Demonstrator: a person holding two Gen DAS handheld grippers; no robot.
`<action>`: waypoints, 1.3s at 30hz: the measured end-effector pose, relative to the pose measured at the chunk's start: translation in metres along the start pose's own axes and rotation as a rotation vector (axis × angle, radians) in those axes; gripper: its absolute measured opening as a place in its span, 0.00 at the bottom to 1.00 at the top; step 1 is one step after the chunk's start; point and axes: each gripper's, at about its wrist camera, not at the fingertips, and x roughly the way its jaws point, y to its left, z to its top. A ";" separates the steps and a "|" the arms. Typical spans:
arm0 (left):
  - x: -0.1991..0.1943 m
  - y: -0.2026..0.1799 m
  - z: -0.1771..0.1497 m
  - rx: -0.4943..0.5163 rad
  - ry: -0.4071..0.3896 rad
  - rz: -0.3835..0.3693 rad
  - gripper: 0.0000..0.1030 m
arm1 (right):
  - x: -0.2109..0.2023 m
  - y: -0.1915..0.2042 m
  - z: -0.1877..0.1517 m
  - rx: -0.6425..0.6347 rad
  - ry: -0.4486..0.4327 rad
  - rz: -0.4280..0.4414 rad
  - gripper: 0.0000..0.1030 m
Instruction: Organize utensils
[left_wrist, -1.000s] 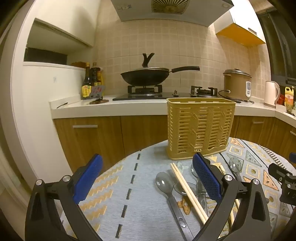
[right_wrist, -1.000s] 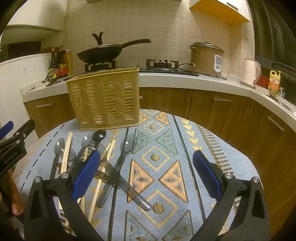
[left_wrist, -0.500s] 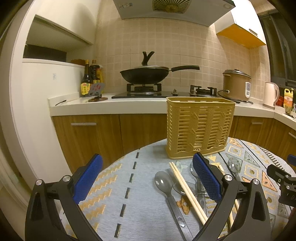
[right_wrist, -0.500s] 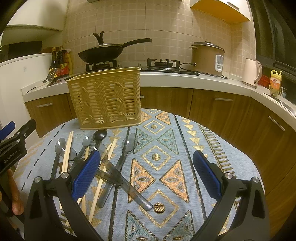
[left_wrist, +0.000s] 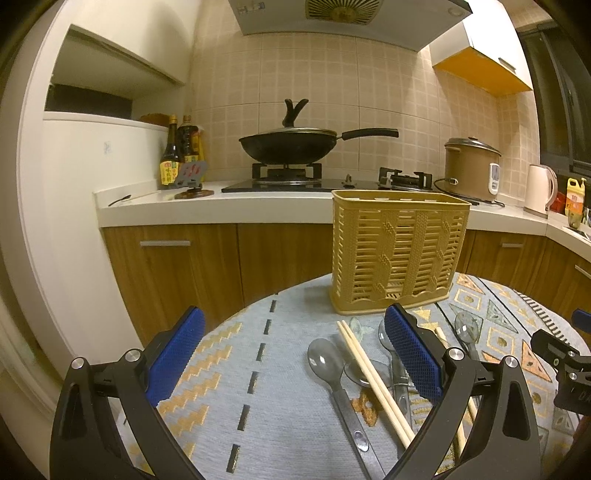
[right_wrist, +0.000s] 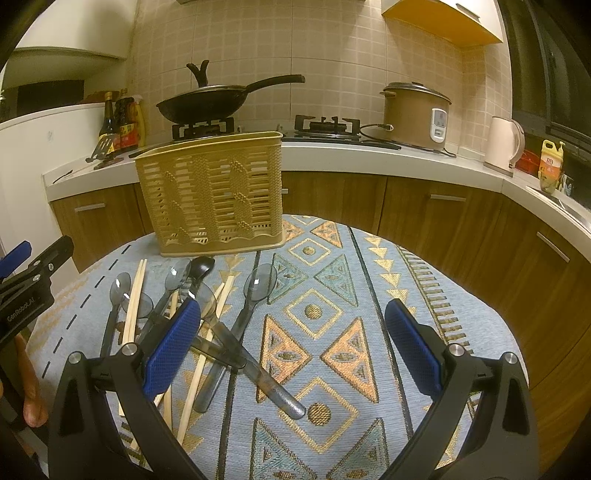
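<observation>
Lying loose on the patterned tablecloth (right_wrist: 332, 295), the spoons (right_wrist: 258, 284) and chopsticks (left_wrist: 373, 376) sat crossed in a pile just near of the tan slotted basket (right_wrist: 214, 192), which stood upright at the far edge. Both the left gripper (left_wrist: 295, 354) and right gripper (right_wrist: 291, 343) gaped wide, holding nothing.

Wok (left_wrist: 288, 147), rice cooker (left_wrist: 471, 168), kettle (left_wrist: 539, 188)
</observation>
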 end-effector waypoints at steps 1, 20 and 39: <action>0.000 0.000 0.000 0.002 0.001 0.000 0.92 | 0.000 0.000 0.000 0.006 0.005 0.004 0.93; 0.001 0.000 0.000 0.013 0.011 0.002 0.92 | 0.003 0.000 -0.003 0.012 0.043 0.008 0.93; 0.048 0.049 0.006 -0.109 0.338 -0.269 0.83 | 0.021 -0.011 0.007 0.094 0.191 0.089 0.90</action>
